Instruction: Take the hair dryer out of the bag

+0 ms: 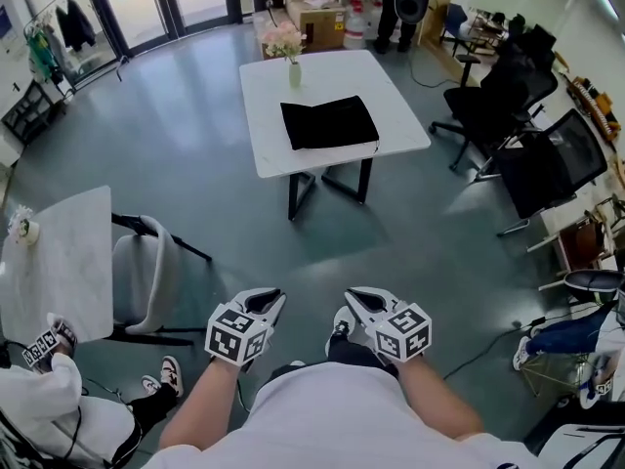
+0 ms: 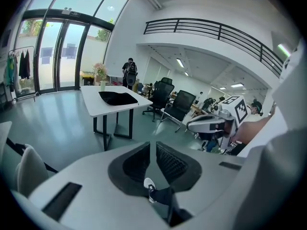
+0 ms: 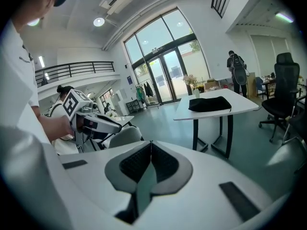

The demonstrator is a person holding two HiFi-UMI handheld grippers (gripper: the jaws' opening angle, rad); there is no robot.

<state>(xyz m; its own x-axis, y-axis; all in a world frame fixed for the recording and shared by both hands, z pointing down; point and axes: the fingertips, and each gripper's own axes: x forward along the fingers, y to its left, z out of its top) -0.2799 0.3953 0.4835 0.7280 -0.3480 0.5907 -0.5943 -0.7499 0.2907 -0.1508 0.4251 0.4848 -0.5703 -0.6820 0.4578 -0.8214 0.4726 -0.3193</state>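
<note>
Nearest is the person's white shirt (image 1: 322,423), with both forearms reaching out from it over the grey floor (image 1: 195,164). Far ahead, well apart from both grippers, stands the white table (image 1: 400,115); on its middle lies the black bag (image 1: 329,122), lying flat, with a small vase of flowers (image 1: 293,66) beyond it near the far edge; the hair dryer shows in no view, and I judge it to be inside the bag, though nothing in the bag's shape proves that. At the near left stand a marble-topped table (image 1: 68,252) and a pale chair (image 1: 142,277); black office chairs (image 1: 508,101) crowd the far right.

The step in hand reads as the approach; the bag lies untouched and nothing of the task is done. The next move calls for coming up to the table's near edge and bringing both grippers over the bag, one to pin or lift its mouth, the other to reach in; which side the opening faces cannot be told from here.

The left gripper (image 1: 278,301) is held low before the body, slanting forward and down, its jaws a narrow slit apart with only floor showing through; the right gripper (image 1: 352,296) sits just beside it at like height and slant, its jaws pressed together on nothing.
</note>
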